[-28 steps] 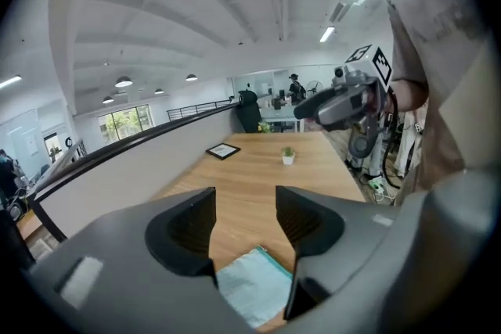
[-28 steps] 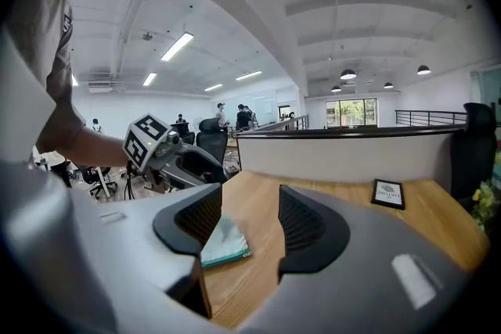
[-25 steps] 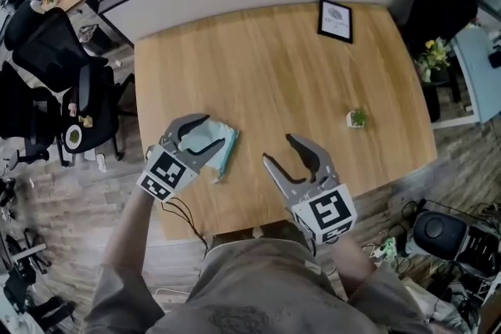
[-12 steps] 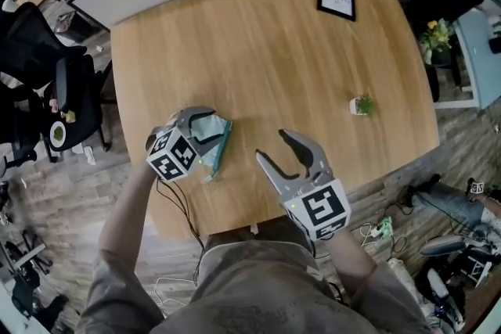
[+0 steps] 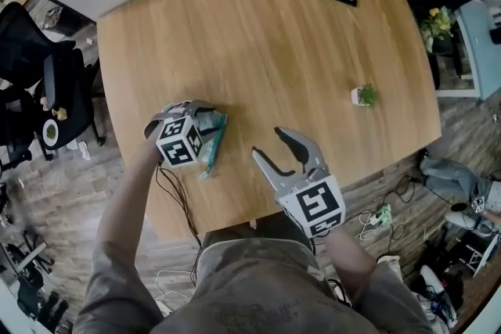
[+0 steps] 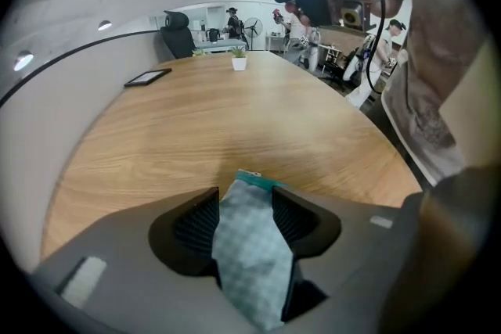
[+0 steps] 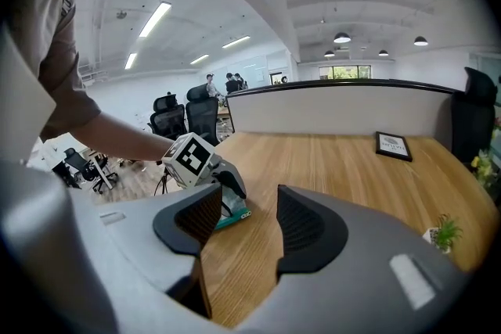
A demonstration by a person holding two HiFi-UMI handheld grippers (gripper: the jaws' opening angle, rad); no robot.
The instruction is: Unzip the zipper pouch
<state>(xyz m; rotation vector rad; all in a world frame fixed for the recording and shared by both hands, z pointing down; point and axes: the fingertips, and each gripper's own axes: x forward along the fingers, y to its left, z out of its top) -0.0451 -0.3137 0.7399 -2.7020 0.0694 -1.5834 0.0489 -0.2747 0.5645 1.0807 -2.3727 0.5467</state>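
Change noted: the left gripper had sat with its jaws lying spread alongside the pouch. It had since rolled over on top of it, marker cube turned up. The pouch lay near the table's front left edge, about where it was.

Left jaws: closing from near full spread. The checked cloth stood up between them, filling the gap. Both ribbed pads looked to be against it, with the teal zipper edge poking out at the jaw tips.

Right gripper: jaws wide apart, nothing between them. It hovered over the table's front edge near the middle, pointed at the pouch.

Reading: the pouch was being pinned as an anchor. The zipper pull was not yet taken; I could not make it out.
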